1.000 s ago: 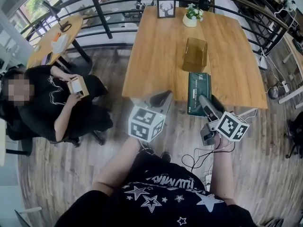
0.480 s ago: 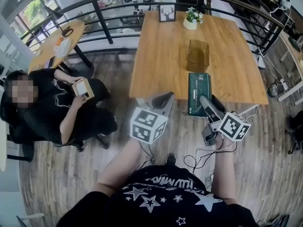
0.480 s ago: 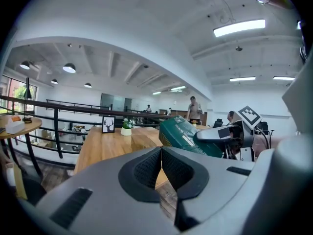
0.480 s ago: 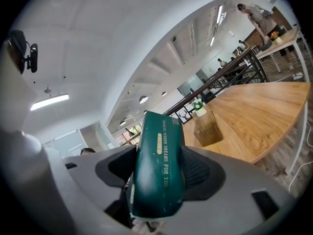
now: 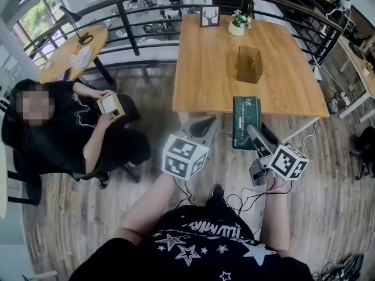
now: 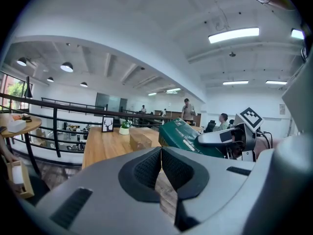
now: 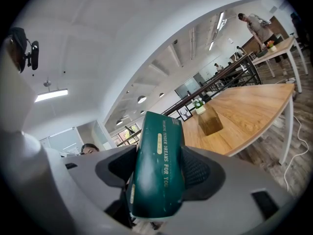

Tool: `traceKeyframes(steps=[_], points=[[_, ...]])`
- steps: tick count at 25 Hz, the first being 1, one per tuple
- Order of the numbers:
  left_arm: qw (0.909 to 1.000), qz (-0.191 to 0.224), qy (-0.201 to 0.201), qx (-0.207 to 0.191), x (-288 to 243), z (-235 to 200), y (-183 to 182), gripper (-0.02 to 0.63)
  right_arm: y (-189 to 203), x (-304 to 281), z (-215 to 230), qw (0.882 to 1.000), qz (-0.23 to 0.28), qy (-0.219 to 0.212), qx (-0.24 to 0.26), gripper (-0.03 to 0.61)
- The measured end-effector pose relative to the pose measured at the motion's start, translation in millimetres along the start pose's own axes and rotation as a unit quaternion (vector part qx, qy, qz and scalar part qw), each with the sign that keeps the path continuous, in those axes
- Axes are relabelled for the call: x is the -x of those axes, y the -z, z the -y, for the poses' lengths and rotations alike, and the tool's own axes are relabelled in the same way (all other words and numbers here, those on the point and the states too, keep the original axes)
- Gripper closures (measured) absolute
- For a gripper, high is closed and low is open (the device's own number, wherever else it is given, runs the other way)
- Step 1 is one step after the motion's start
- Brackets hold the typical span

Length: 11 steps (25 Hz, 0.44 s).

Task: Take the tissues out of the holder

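Right tongs [image 7: 159, 173] clamp the tissue pack [image 5: 245, 115], long axis pointing ahead; holder [image 5: 249, 64] stands well beyond on the surface [image 5: 205, 69]. Left tongs [image 6: 161, 166] closed, empty.

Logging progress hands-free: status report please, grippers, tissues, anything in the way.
Left gripper shut, empty. Right gripper shut on green tissue pack, out of holder. Holder on table, apart from pack. Nothing in the way.

bright, sharp, fisheye-warped edges
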<state>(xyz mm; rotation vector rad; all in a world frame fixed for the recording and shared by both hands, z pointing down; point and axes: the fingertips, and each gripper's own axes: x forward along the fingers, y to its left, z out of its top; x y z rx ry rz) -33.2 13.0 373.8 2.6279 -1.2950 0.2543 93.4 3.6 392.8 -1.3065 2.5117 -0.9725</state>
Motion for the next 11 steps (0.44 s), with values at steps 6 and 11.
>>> traceKeyframes(steps=[6,11], points=[[0.9999,-0.003,0.013,0.005,30,34,-3,0.600,0,50,-14,0.999,0.018,0.048,0.014,0.285],[0.9999,-0.005,0.012,0.000,55,75,8,0.600,15,101,-20,0.998,0.025,0.049,0.010,0.285]])
